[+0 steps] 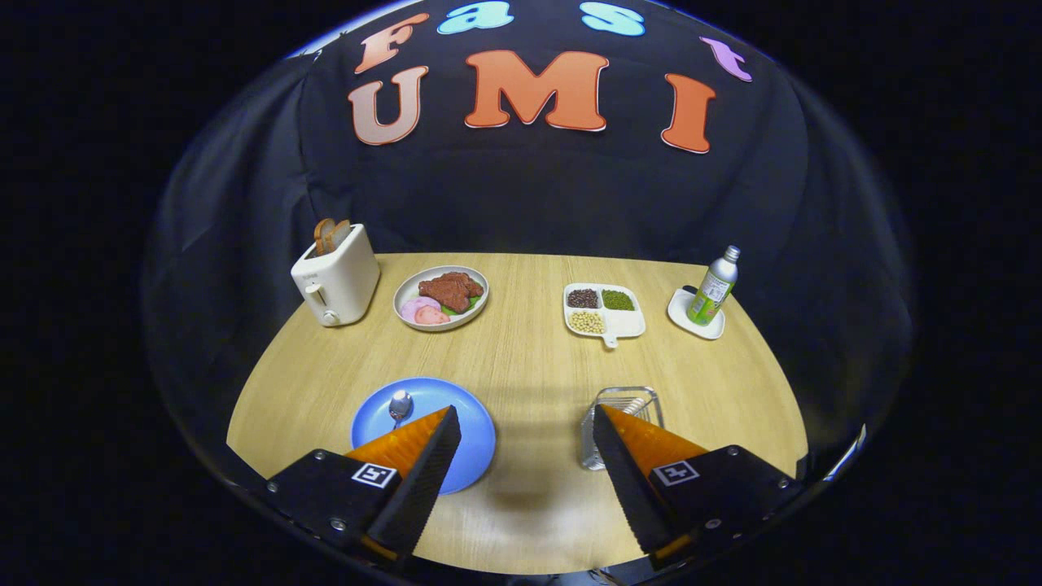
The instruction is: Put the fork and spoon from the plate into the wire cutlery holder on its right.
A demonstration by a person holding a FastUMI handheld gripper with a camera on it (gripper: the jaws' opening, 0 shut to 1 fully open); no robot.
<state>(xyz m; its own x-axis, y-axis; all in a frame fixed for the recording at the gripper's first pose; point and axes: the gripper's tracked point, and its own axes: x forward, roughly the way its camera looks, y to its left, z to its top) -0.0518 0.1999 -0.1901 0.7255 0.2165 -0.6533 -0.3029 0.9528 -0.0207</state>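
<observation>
1. Gripper view: gripper (527,419) fingers spread wide, nothing between them, above bare table (529,366).
2. Blue plate (476,431) behind left finger; spoon (400,404) bowl on it.
3. Wire cutlery holder (627,400) behind right finger, right of plate.
4. Fork: cannot tell.

spoon (400,404) lies on plate (472,439), wire cutlery holder (627,403) to its right.

Rides on the hand-held gripper (526,423), above the counter's (529,366) near edge, looking forward and down along two wide-spread fingers holding nothing. Sits close over the blue plate (472,439) and wire cutlery holder (627,400). Faces the booth's cloth wall, taking in the whole counter.
</observation>
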